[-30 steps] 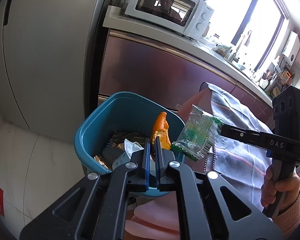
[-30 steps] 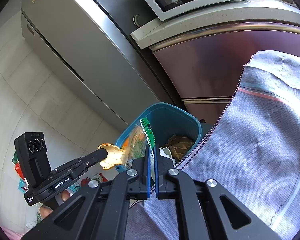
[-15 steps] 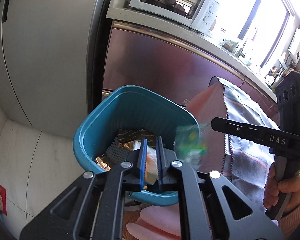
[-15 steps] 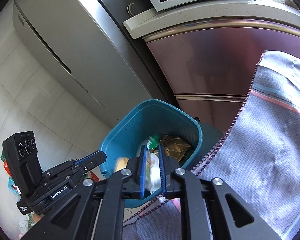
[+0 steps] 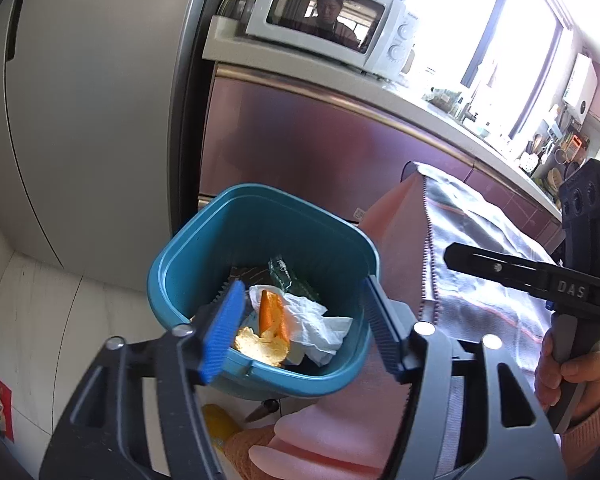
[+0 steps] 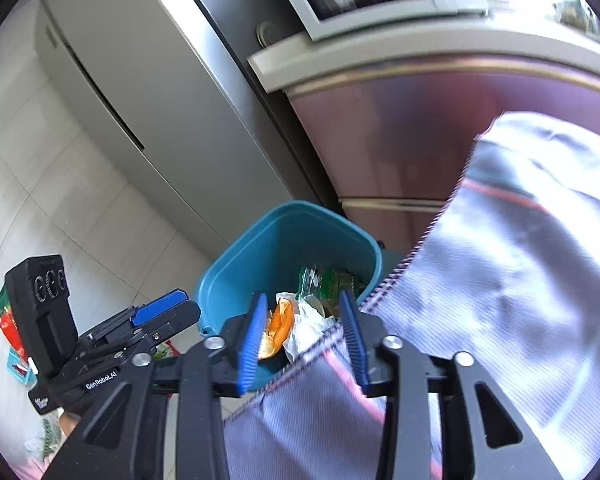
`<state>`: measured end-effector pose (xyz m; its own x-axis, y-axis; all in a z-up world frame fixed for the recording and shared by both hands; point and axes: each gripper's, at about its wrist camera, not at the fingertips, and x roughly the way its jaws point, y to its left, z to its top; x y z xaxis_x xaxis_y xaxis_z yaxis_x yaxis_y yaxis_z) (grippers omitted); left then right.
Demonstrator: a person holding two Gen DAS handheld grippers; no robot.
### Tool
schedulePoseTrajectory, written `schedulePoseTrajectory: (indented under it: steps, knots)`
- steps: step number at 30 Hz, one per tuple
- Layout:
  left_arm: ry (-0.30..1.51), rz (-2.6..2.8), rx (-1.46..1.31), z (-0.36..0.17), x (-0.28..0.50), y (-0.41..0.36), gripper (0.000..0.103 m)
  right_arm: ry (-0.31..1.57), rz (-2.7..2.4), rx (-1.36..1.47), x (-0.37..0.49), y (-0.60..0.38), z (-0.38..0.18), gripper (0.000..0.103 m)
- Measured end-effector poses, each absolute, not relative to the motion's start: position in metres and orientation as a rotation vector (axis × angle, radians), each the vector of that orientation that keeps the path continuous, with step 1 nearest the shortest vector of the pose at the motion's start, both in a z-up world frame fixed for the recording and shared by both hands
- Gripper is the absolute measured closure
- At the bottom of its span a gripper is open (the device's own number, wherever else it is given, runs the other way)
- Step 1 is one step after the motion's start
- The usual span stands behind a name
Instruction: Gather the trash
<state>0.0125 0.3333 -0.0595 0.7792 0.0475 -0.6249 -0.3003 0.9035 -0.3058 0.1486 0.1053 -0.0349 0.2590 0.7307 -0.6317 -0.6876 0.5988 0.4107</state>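
A teal trash bin [image 5: 204, 256] stands on the floor below both grippers; it also shows in the right wrist view [image 6: 236, 268]. Inside lie an orange peel [image 5: 270, 316], crumpled white tissue [image 5: 312, 320] and a green snack wrapper [image 5: 288, 276]. The peel [image 6: 282, 322] and wrapper [image 6: 328, 280] show in the right wrist view too. My left gripper [image 5: 300, 328] is open and empty above the bin. My right gripper [image 6: 302, 328] is open and empty over the bin's near rim.
A grey table cloth [image 6: 500, 280] hangs over the table edge right of the bin. A silver fridge [image 5: 80, 100] stands behind on the left. A maroon cabinet [image 5: 320, 148] with a white microwave [image 5: 328, 28] stands behind the bin. Coloured packets [image 6: 8, 320] lie on the floor.
Both grippers opened. The orange peel dropped from the left one and the green wrapper from the right one; both now lie in the bin.
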Motion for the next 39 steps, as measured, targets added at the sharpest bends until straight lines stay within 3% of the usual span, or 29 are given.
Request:
schedulePoseTrajectory:
  steps: [6,10,26,39]
  knots:
    - [0.559,0.185,-0.316,-0.033,-0.006,0.301,0.005,0.717,0.882,0.008,0.111,0.057,-0.009,0.025]
    - [0.492,0.161,-0.282,-0.02,-0.019,0.272,0.006,0.6,0.788,-0.026,0.082,0.017,0.002,0.007]
    - [0.304,0.12,-0.102,0.004,-0.028,0.133,0.006,0.345,0.297,-0.045,-0.003,-0.138,-0.011,0.007]
    - [0.222,0.063,0.016,0.011,-0.037,0.05,0.006,0.295,0.177,0.004,-0.022,-0.175,-0.015,0.007]
